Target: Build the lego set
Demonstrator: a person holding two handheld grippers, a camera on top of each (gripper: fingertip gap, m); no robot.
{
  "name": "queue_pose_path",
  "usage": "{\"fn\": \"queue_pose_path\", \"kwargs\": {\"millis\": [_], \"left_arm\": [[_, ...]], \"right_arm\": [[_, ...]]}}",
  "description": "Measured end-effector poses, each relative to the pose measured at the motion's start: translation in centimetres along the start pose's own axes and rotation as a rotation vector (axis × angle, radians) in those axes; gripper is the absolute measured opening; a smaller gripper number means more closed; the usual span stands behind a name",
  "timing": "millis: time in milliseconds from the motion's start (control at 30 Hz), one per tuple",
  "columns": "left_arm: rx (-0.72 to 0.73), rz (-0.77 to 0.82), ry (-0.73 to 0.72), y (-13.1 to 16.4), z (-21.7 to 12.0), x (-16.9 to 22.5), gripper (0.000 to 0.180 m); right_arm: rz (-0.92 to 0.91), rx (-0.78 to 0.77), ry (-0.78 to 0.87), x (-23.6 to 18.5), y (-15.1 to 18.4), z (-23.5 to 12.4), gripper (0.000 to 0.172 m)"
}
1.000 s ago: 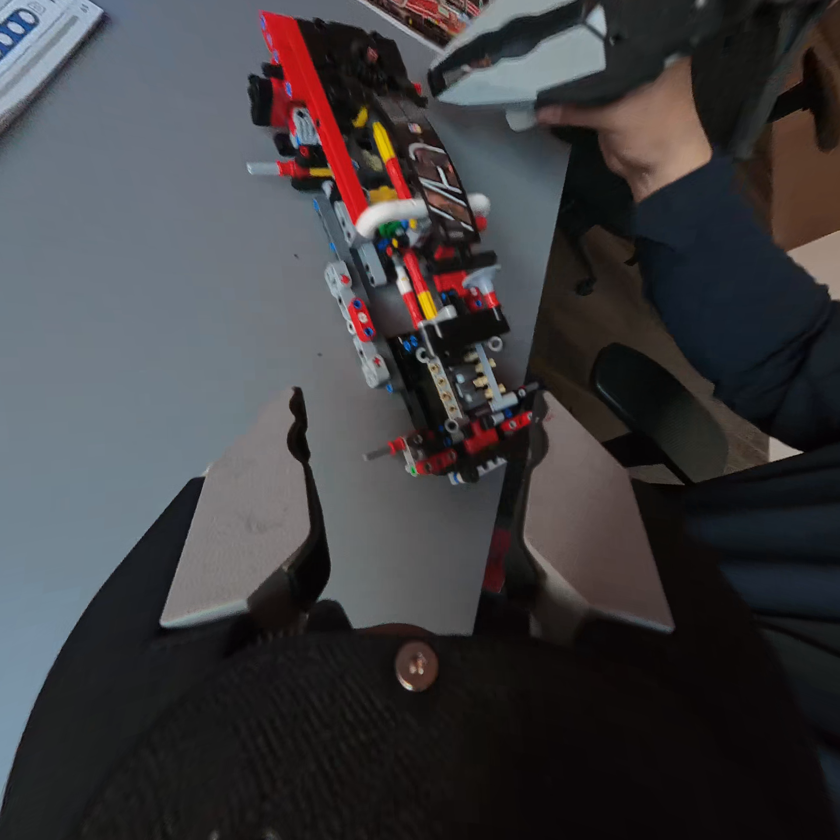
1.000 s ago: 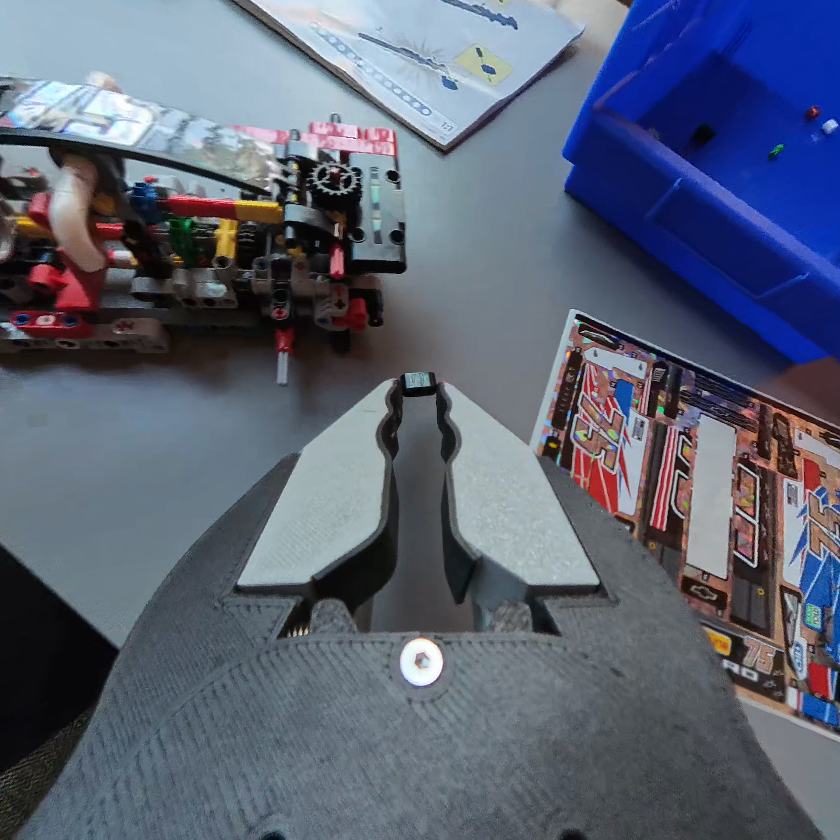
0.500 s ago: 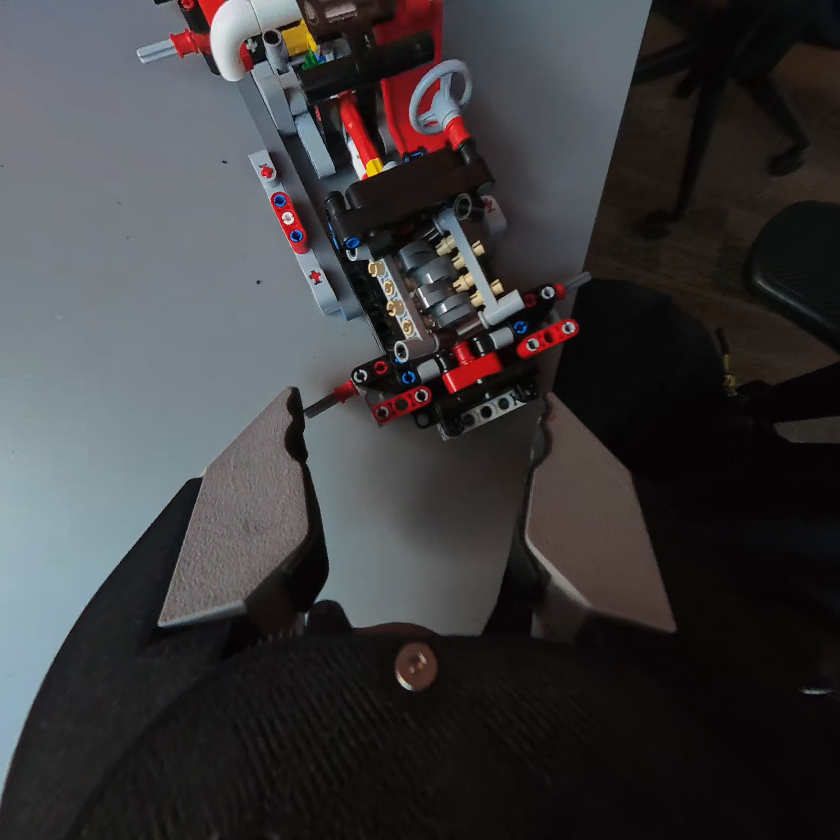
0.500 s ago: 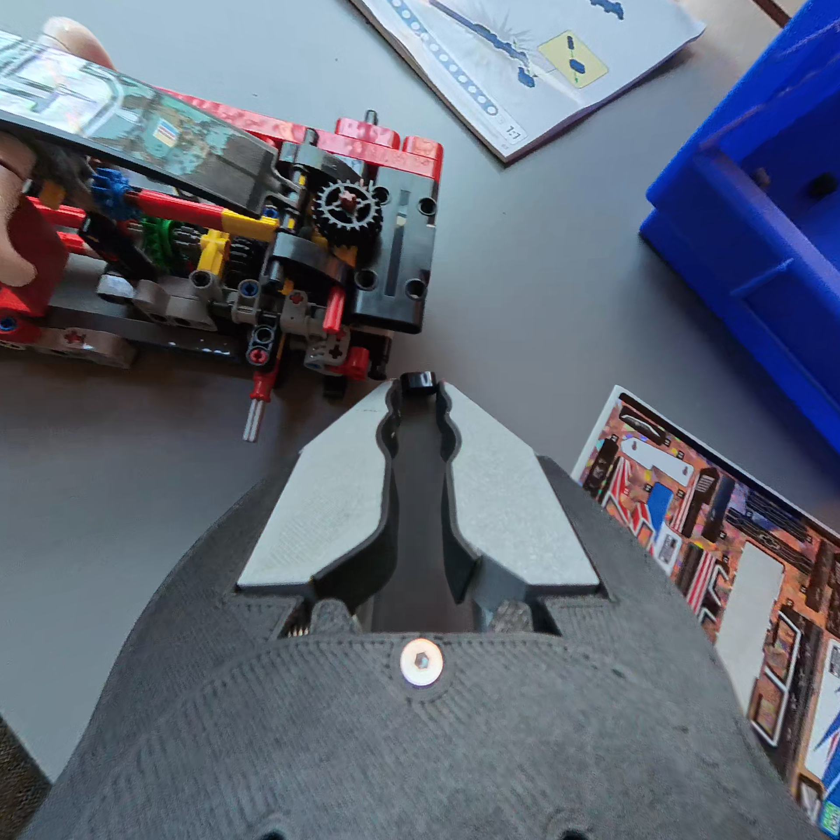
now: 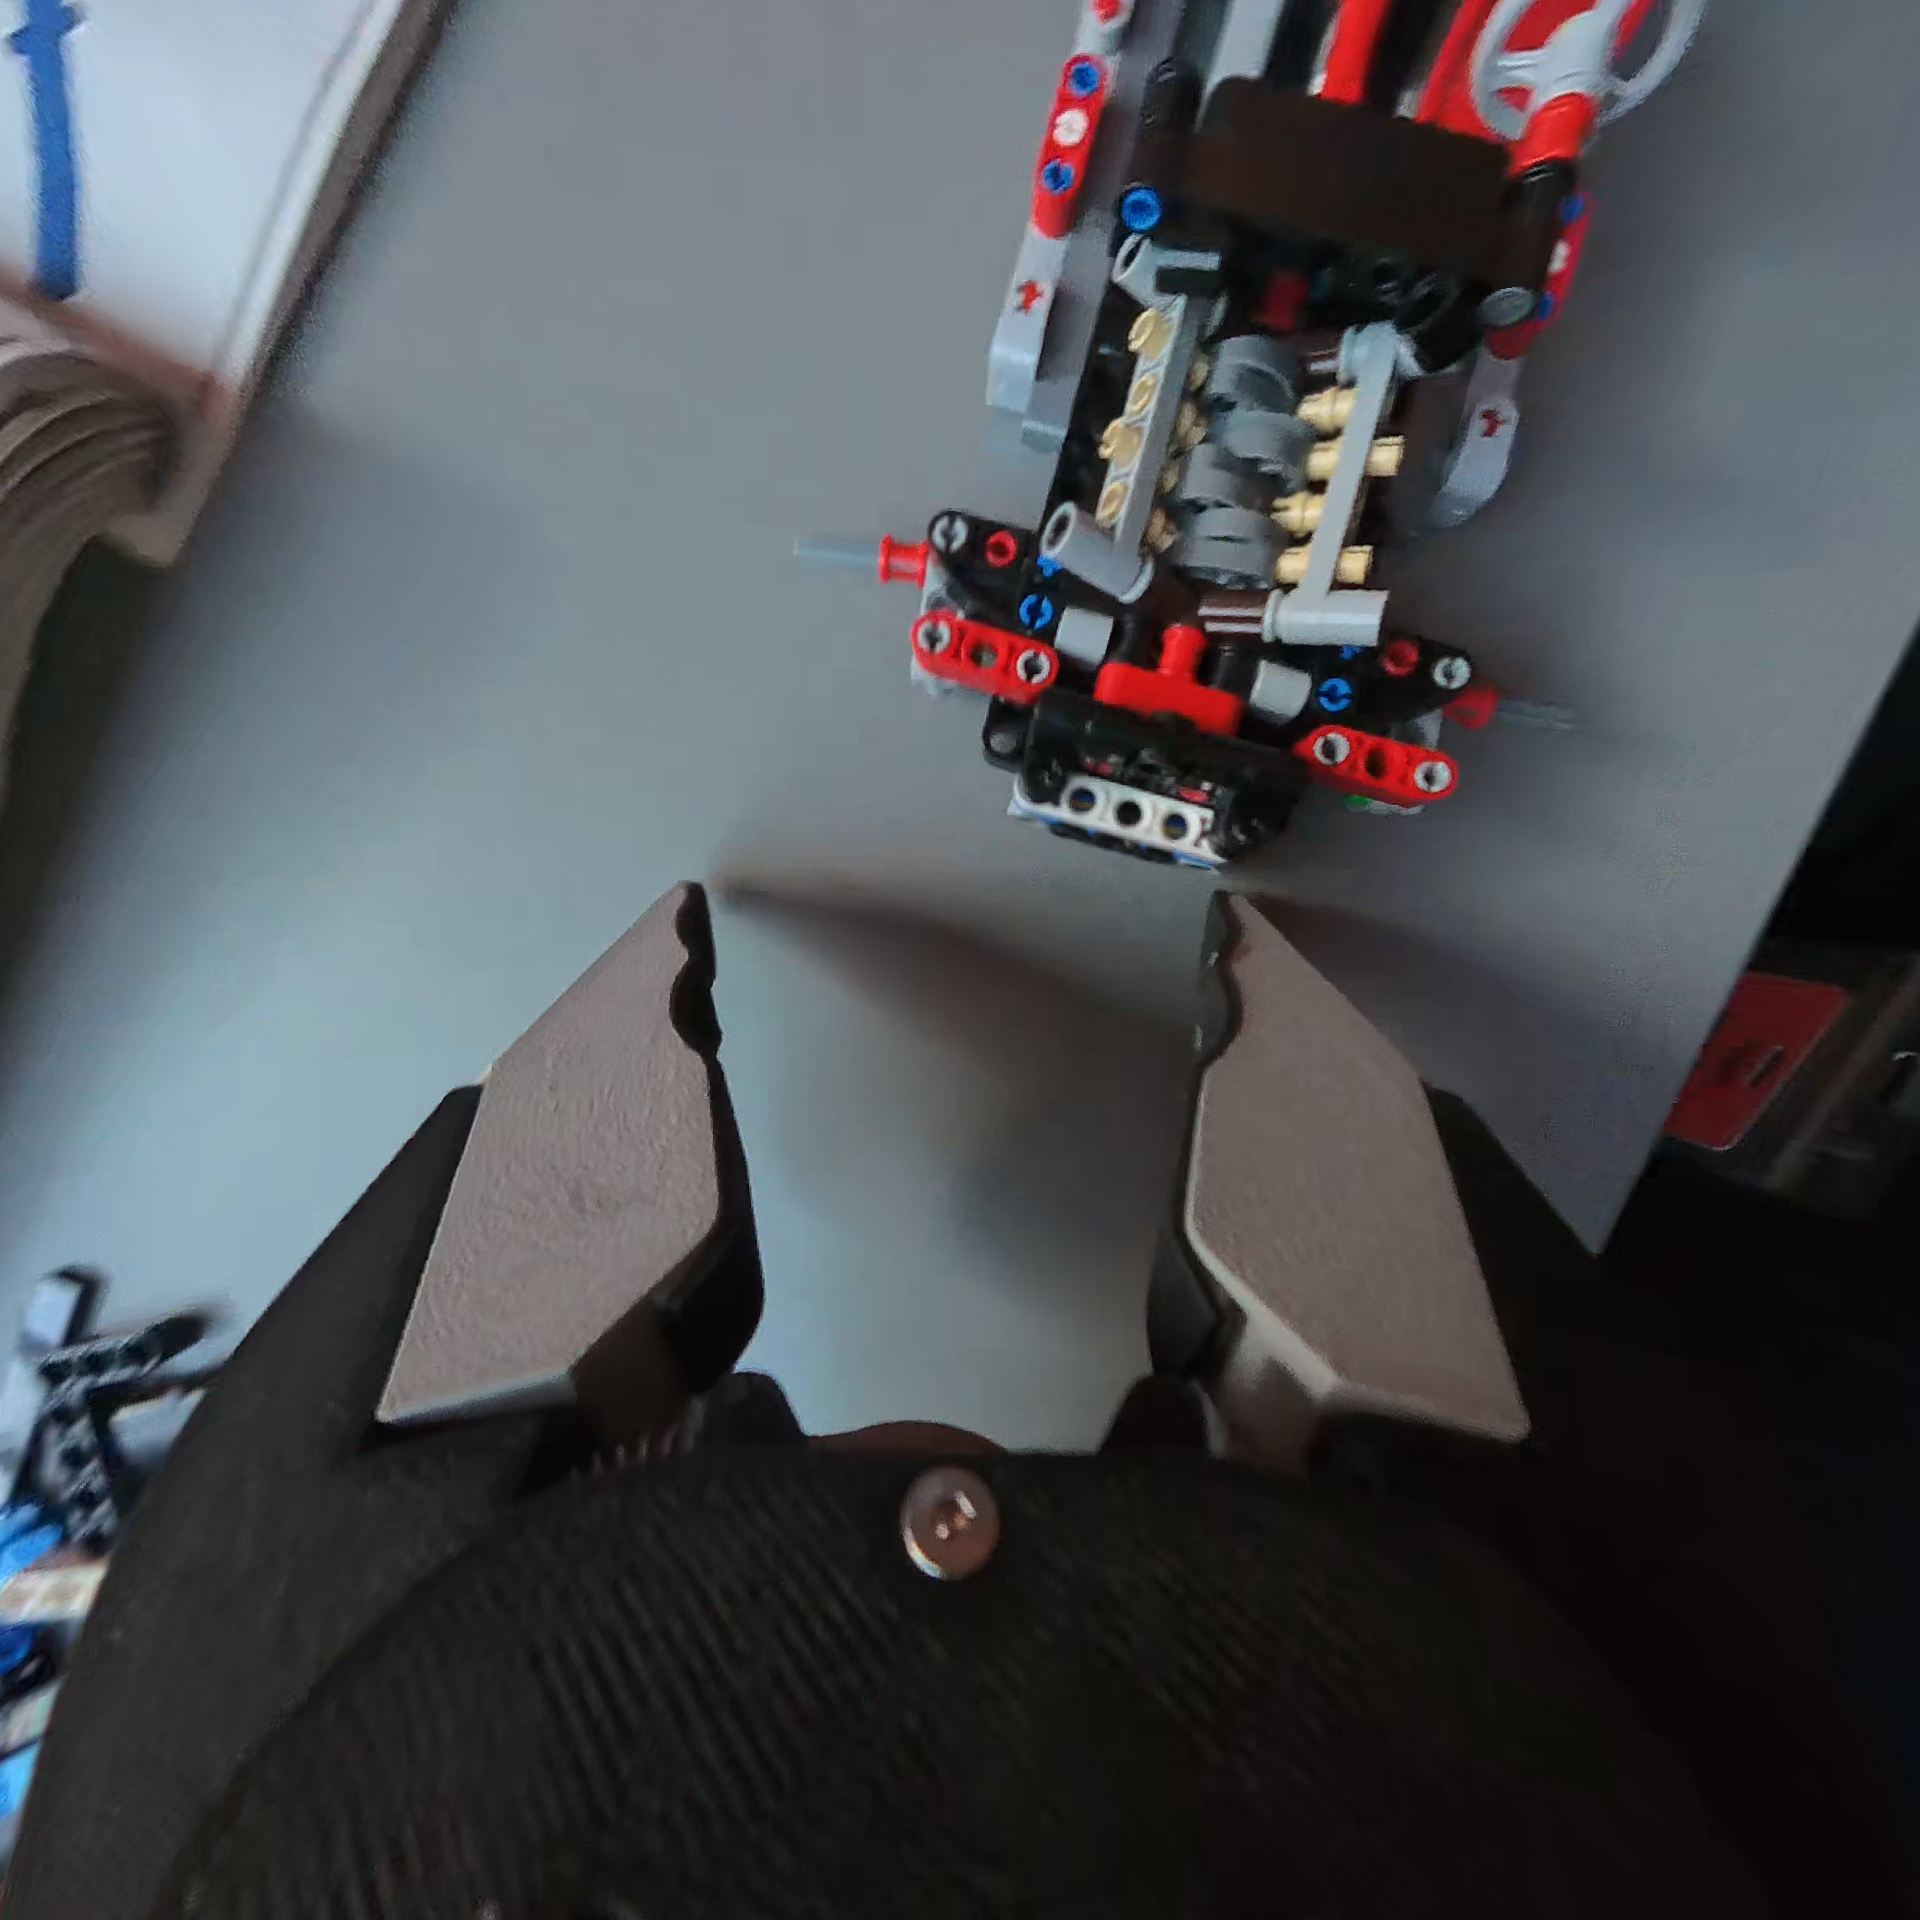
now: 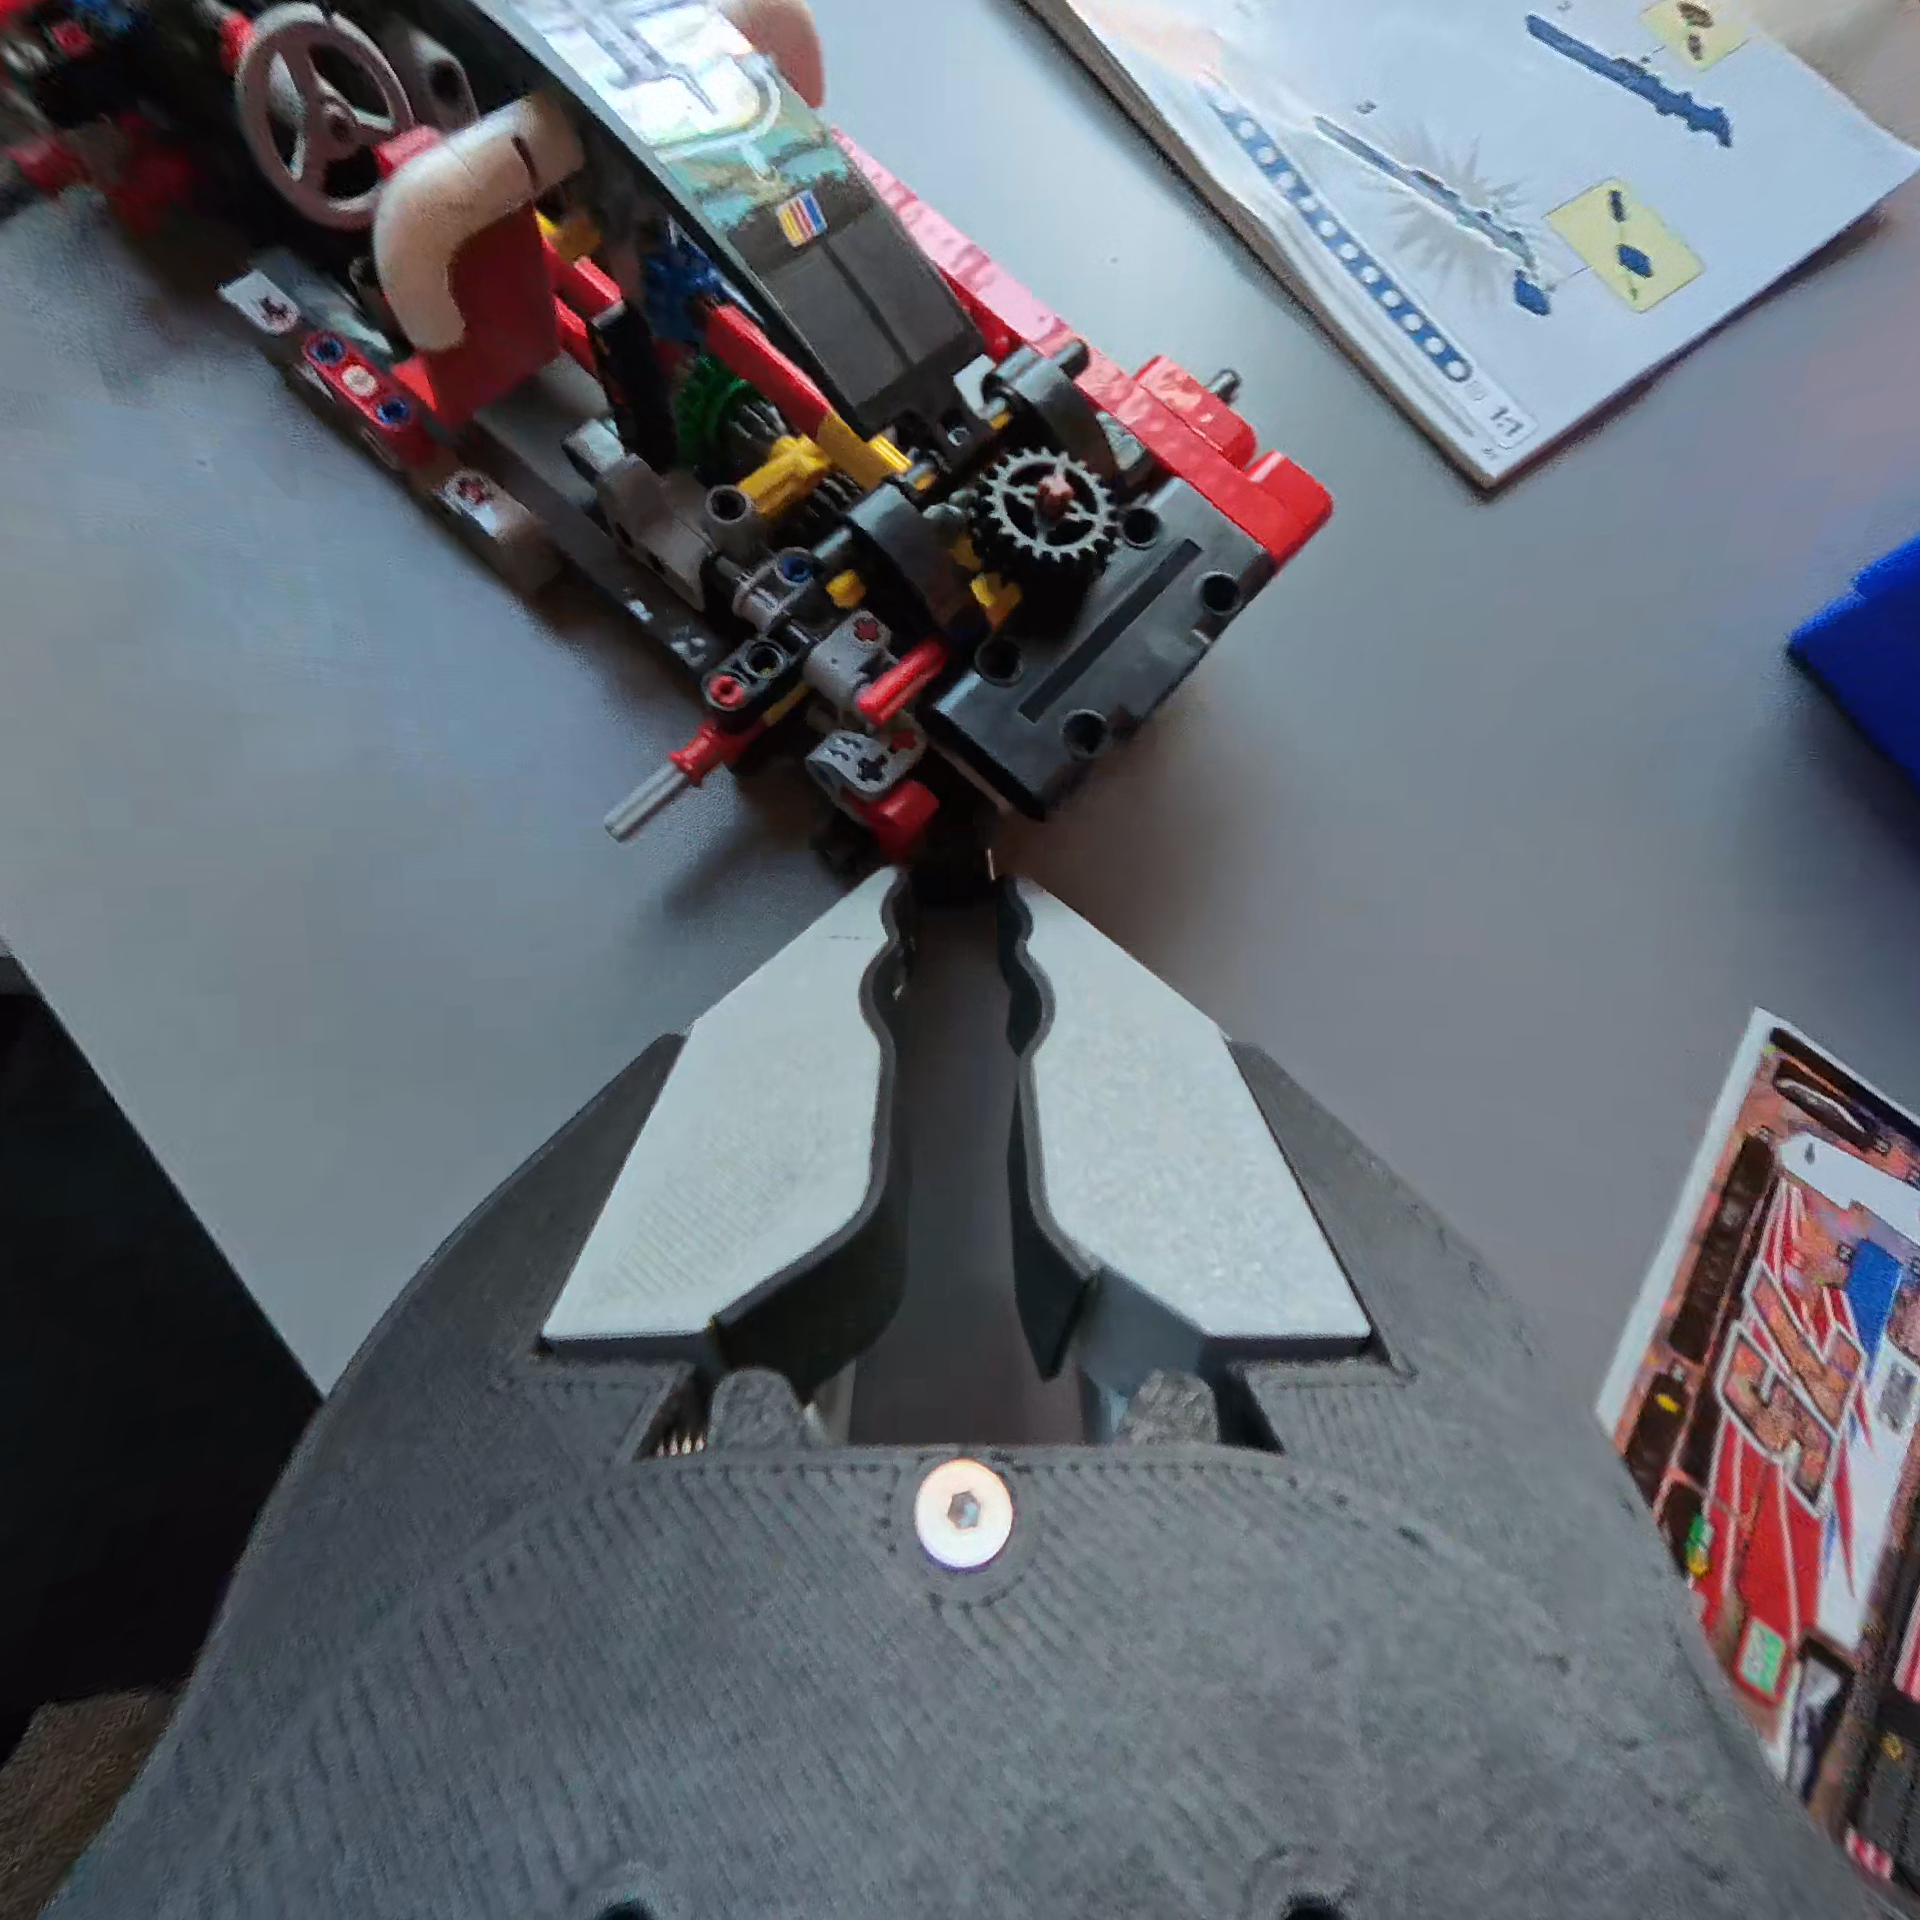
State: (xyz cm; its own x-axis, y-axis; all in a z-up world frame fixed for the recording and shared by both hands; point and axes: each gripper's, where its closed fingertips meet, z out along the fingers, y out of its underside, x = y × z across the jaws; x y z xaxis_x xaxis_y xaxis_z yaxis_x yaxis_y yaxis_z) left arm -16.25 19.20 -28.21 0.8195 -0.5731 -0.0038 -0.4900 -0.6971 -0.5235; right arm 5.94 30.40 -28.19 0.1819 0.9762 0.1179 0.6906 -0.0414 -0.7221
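A half-built toy brick car [image 5: 1226, 499], red, black and grey, lies on the grey table [image 5: 520, 623]. In the left wrist view its engine end faces my left gripper [image 5: 956, 914], which is wide open with nothing between the fingers, a short way from the car's white end beam [image 5: 1127, 808]. In the right wrist view my right gripper [image 6: 951, 883] is shut on a small black brick piece [image 6: 948, 881] held at its fingertips, right against the other end of the car [image 6: 831, 468], beside a red piece [image 6: 902, 812] and a black block [image 6: 1091, 644].
An instruction booklet [image 6: 1507, 187] lies at the far right of the car, a sticker sheet [image 6: 1787, 1403] at the right and a blue bin's corner [image 6: 1860, 665] beyond it. The table edge [image 5: 1704, 935] runs close on the left gripper's right. Loose parts [image 5: 73, 1382] lie lower left.
My right gripper carried the small black piece up to the car's end. My left gripper swung round behind the car's engine end, staying open.
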Motion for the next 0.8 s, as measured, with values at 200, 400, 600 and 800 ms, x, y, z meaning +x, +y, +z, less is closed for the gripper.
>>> {"fn": "queue_pose_path", "kwargs": {"millis": [200, 400, 600, 800], "left_arm": [[0.103, -0.011, -0.064, -1.4, -3.9, -2.4, 0.083], [0.238, 0.053, 0.121, -7.3, -4.7, 2.9, 0.070], [0.313, 0.048, 0.443, -13.2, -3.5, 10.9, 0.051], [0.273, 0.236, 0.265, -15.3, -1.1, 9.8, 0.055]], "right_arm": [[0.066, 0.206, 0.138, -0.9, -2.0, -3.4, 0.012], [-0.030, 0.324, 0.286, -3.6, -4.4, -6.1, 0.012], [-0.060, 0.387, 0.339, -6.9, -7.0, -6.6, 0.011], [0.074, 0.318, 0.391, -4.7, -4.9, -5.5, 0.012]]}}
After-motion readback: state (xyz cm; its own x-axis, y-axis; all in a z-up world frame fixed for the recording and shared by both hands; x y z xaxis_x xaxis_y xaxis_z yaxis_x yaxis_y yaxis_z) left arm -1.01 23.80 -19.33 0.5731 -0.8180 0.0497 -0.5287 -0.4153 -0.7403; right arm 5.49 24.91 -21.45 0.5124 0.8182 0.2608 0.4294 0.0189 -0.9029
